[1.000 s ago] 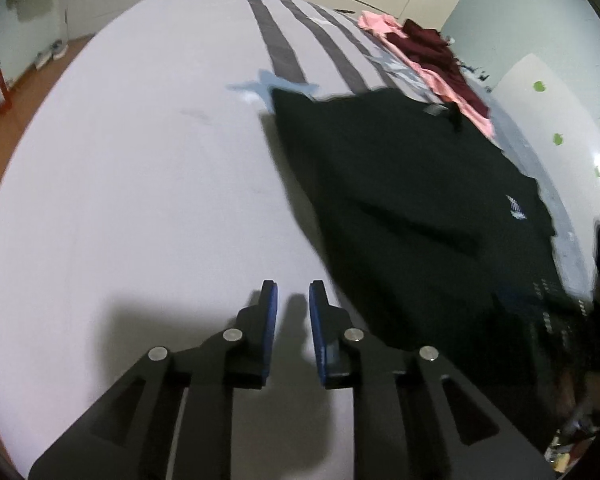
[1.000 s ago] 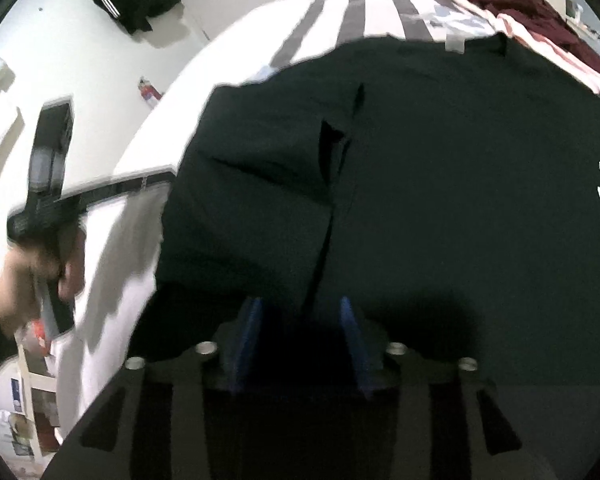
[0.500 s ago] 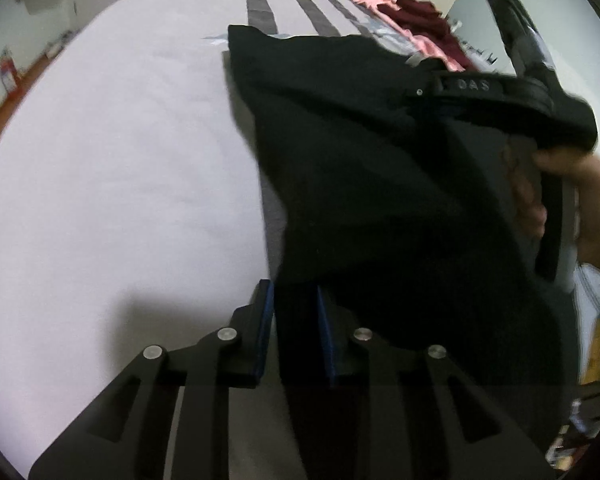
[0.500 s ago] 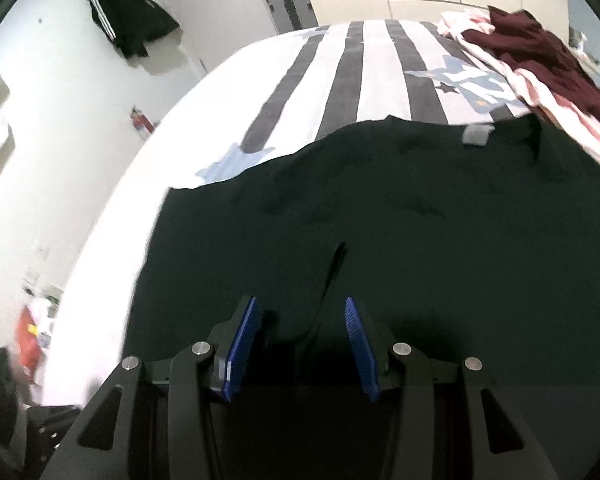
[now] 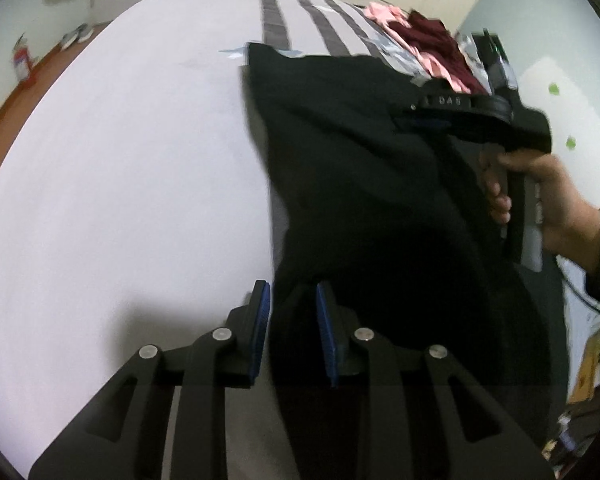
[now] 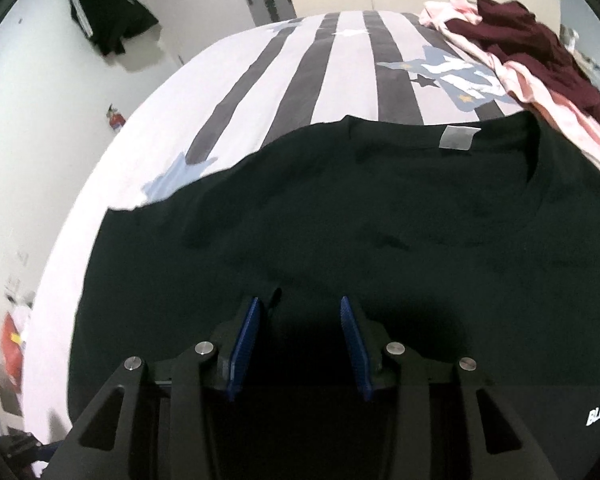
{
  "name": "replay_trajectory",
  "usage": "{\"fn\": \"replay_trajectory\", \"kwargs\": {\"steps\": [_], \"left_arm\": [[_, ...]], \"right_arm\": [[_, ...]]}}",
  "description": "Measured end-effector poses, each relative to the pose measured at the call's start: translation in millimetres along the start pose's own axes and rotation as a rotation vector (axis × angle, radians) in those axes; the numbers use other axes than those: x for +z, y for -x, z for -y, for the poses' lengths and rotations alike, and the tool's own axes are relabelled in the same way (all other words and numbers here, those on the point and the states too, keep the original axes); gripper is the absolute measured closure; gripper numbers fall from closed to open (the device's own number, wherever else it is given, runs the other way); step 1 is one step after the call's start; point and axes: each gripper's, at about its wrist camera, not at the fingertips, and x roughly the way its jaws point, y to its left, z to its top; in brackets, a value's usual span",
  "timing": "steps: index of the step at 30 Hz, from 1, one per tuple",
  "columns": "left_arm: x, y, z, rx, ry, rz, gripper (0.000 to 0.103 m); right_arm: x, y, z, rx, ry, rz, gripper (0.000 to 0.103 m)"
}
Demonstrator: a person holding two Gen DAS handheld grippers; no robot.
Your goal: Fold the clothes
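A black T-shirt (image 6: 340,220) lies spread on the bed, its collar with a grey label (image 6: 458,138) at the far side. My right gripper (image 6: 300,304) hovers low over the shirt's near part. A small raised fold of cloth stands between its jaws, which are closing but not pressing on it. In the left wrist view the shirt (image 5: 360,180) runs from the far corner down to my left gripper (image 5: 292,292). The shirt's edge sits between the blue pads (image 5: 262,312), with a thin gap at the left pad. A hand (image 5: 540,192) holds the right gripper over the shirt.
The bed (image 5: 140,160) has a pale cover with grey stripes (image 6: 352,68). Pink and maroon clothes (image 6: 520,40) are piled at its far right. A black jacket (image 6: 104,20) hangs on the wall, and a red extinguisher (image 6: 116,120) stands on the floor to the left.
My left gripper slid right from bare sheet onto the shirt's edge, so cloth now sits between its jaws. My right gripper travelled across the shirt, and its jaws have narrowed slightly.
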Motion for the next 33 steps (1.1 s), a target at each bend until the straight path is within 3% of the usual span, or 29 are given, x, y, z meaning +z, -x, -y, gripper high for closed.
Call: {"fn": "replay_trajectory", "kwargs": {"steps": [2, 4, 7, 11, 14, 17, 22, 24, 28, 29, 30, 33], "left_arm": [[5, -11, 3, 0.045, -0.041, -0.002, 0.082], [3, -17, -3, 0.084, -0.015, -0.008, 0.091], [-6, -13, -16, 0.113, 0.067, 0.006, 0.093], [-16, 0, -30, 0.145, 0.145, 0.002, 0.094], [-13, 15, -51, 0.159, 0.211, 0.023, 0.093], [18, 16, -67, 0.148, 0.228, 0.071, 0.085], [112, -19, -74, 0.015, 0.212, 0.154, 0.072], [149, -40, -69, 0.004, 0.173, 0.147, 0.072], [190, -73, -52, 0.011, 0.106, 0.096, 0.072], [196, -82, -47, 0.034, 0.072, 0.085, 0.074], [202, -91, -42, 0.059, 0.036, 0.073, 0.096], [213, -101, -30, 0.098, -0.019, 0.082, 0.1]], "right_arm": [[-1, 0, -1, 0.001, 0.02, 0.0, 0.065], [-2, -1, -2, -0.005, 0.048, -0.002, 0.065], [-5, -3, -6, -0.023, 0.101, -0.011, 0.067], [-4, -5, 0, -0.042, 0.13, -0.012, 0.083], [-1, -3, 14, -0.007, 0.079, -0.011, 0.088], [0, 2, 20, 0.007, 0.07, -0.003, 0.087], [1, 19, 41, 0.001, 0.04, 0.021, 0.084], [-1, 30, 55, -0.028, 0.031, 0.033, 0.083], [-12, 56, 97, -0.096, -0.007, 0.049, 0.082], [-16, 63, 109, -0.114, -0.021, 0.051, 0.082], [-19, 69, 121, -0.132, -0.036, 0.051, 0.082], [-31, 85, 158, -0.186, -0.079, 0.046, 0.081]]}}
